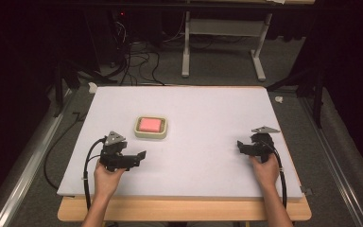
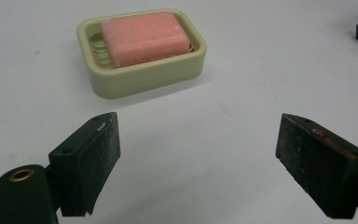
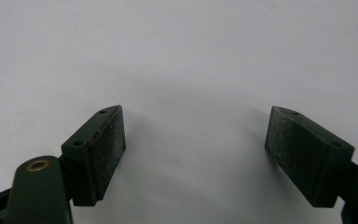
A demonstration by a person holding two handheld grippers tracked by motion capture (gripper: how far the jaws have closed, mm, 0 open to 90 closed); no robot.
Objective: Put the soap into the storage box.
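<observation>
A: Soap (image 2: pixel 144 38) lies in its dish (image 2: pixel 121 81) on the table (image 1: pixel 208 113), untouched; nothing looks done yet, so the whole pick-up seems left.

B: And the fingers?

A: The left gripper (image 2: pixel 198 154) faces the dish, fingers (image 2: pixel 93 158) apart and empty, soap ahead, near but clear. The right gripper (image 3: pixel 193 154) rests well apart, fingers spread over bare table.

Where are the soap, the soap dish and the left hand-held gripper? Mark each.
soap (image 2: pixel 144 37), left gripper view, middle of its pink top.
soap dish (image 2: pixel 149 77), left gripper view, near wall.
left hand-held gripper (image 2: pixel 198 158), left gripper view, midway between its jaws.
</observation>
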